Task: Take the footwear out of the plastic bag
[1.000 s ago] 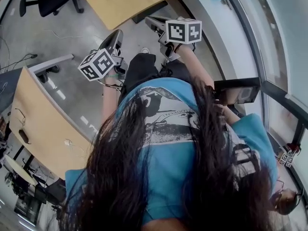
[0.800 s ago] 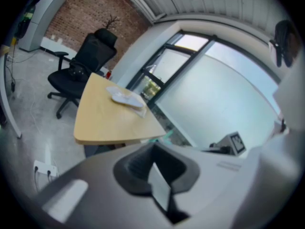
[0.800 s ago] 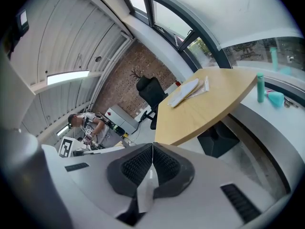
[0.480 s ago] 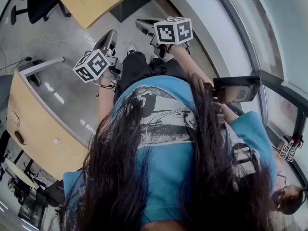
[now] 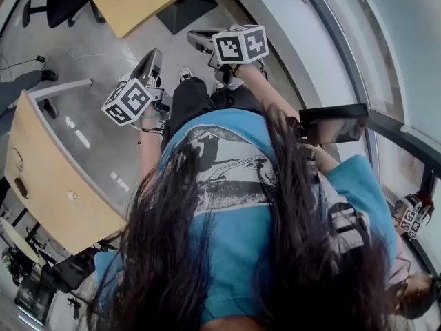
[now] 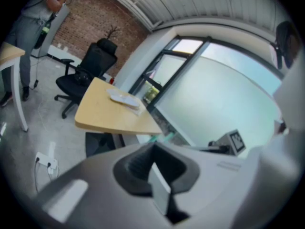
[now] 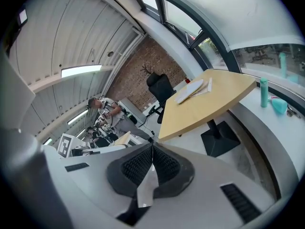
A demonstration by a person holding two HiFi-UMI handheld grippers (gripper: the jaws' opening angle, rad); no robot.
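Observation:
A clear plastic bag with pale footwear (image 6: 125,99) lies on a curved wooden table (image 6: 105,116) some way ahead, near the windows. The same bag (image 7: 193,88) and table (image 7: 214,101) show in the right gripper view. My left gripper (image 6: 153,149) is shut with nothing between its pads and is held in the air well short of the table. My right gripper (image 7: 152,149) is likewise shut and empty. In the head view both are held out before the person's body, the left gripper (image 5: 147,65) and right gripper (image 5: 198,40) over the floor.
A black office chair (image 6: 90,66) stands behind the table. A person (image 6: 38,13) stands at the far left by another wooden table (image 5: 48,178). A teal bottle (image 7: 263,92) sits on the window ledge. A power strip (image 6: 47,163) lies on the floor.
Both grippers have drifted slightly left in the head view as the person shifts. Their jaws stay shut and empty.

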